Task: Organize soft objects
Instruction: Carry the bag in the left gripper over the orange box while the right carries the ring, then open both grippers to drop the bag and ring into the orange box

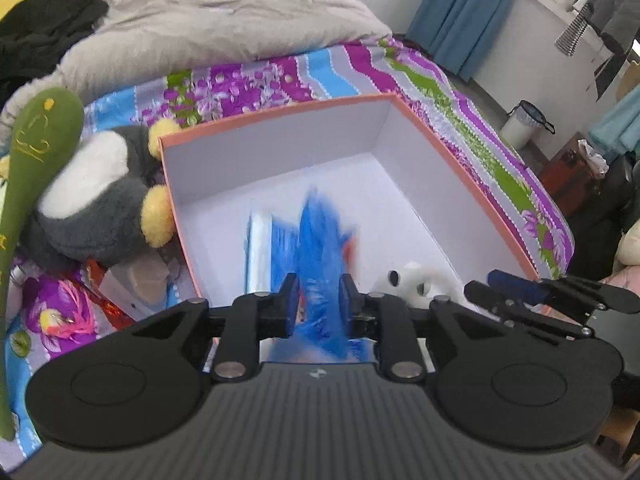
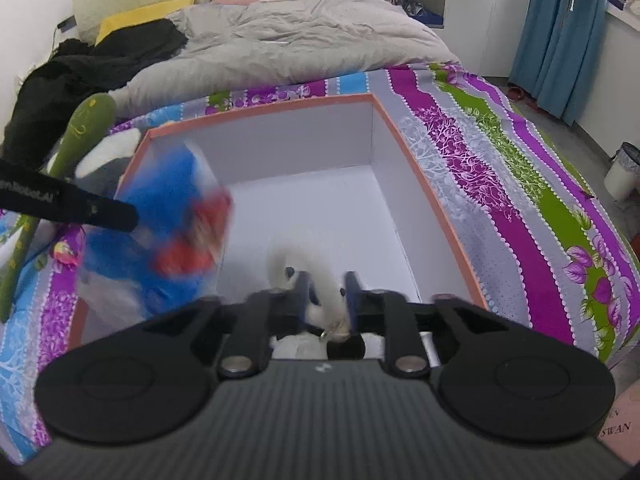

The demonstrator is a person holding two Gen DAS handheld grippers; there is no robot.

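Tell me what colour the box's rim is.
Salmon-orange; the box rim shows best in the right wrist view.

In my left view I see a box (image 1: pixel 460 168) with an orange rim and white inside, a blurred blue plush (image 1: pixel 320 248) with red patches at centre, a white plush (image 1: pixel 412 284) lower right, a grey-white-yellow plush (image 1: pixel 100 192) left, and a purple, green and blue floral bedsheet (image 1: pixel 440 92).

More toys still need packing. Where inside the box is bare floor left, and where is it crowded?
Bare: the box floor toward its far wall and right wall. Crowded: the near end, with the blue plush at the near-left and the white plush at the near-right, each between a tool's pads.
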